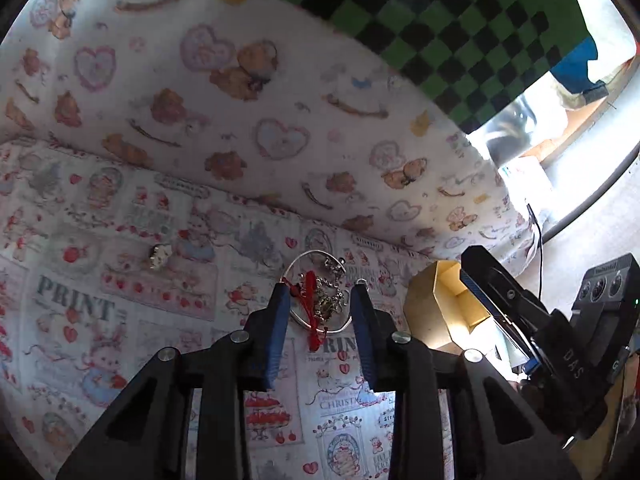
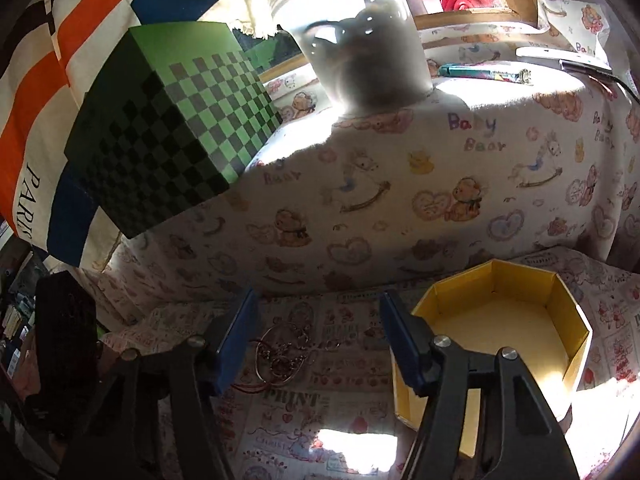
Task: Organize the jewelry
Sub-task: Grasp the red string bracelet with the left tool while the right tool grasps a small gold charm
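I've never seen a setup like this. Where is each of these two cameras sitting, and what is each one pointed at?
Left wrist view: rides on the left gripper, looking down along its fingers at the jewelry pile on the printed cloth; the right gripper shows at the side.
Right wrist view: rides on the right gripper, facing the cloth, with the yellow box to its right; only its own fingers show.
Both views share the jewelry pile, yellow box, printed cloth and green checkered box.
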A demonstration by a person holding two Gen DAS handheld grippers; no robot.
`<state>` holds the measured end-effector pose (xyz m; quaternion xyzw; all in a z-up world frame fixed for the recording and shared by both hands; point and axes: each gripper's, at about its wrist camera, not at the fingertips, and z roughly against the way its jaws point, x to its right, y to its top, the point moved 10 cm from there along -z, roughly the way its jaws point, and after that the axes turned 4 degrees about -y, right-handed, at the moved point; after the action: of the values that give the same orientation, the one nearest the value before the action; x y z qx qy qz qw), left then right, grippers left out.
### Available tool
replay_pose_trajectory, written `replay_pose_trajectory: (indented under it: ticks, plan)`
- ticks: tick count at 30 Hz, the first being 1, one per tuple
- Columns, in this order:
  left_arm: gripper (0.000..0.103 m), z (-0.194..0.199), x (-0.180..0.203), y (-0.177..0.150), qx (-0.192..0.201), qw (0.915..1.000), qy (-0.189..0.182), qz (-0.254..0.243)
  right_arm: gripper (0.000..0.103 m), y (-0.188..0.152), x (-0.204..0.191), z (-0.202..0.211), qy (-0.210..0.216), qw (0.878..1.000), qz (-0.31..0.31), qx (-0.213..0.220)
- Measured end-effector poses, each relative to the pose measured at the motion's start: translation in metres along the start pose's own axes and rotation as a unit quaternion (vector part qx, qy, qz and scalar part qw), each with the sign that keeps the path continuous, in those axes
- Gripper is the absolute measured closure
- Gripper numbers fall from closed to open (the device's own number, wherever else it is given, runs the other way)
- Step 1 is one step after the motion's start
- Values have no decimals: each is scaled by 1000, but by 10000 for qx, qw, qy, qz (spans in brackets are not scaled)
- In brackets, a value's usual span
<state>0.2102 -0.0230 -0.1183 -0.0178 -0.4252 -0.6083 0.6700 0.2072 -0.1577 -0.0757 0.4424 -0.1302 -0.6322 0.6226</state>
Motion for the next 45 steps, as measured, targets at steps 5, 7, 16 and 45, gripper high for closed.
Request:
replay_pose_trajectory:
  ticks: [5,7,16,45]
  plan:
    - [101,-4,6,-7,-11,9996,127,-264,44,-2,-9,1,445,9990,-106,-26]
    - [102,9,13,-1,246,9986,140,-455,49,-3,-12,2,481,9988,-47,-38]
    - [102,67,41,11,1029,9905,22,-910,61,-15,-31,2,431,9985,335,-89]
    - [101,132,14,22,1567,9712,1599,-821,81,-77,-54,-25,-311,9787,1278,-1579]
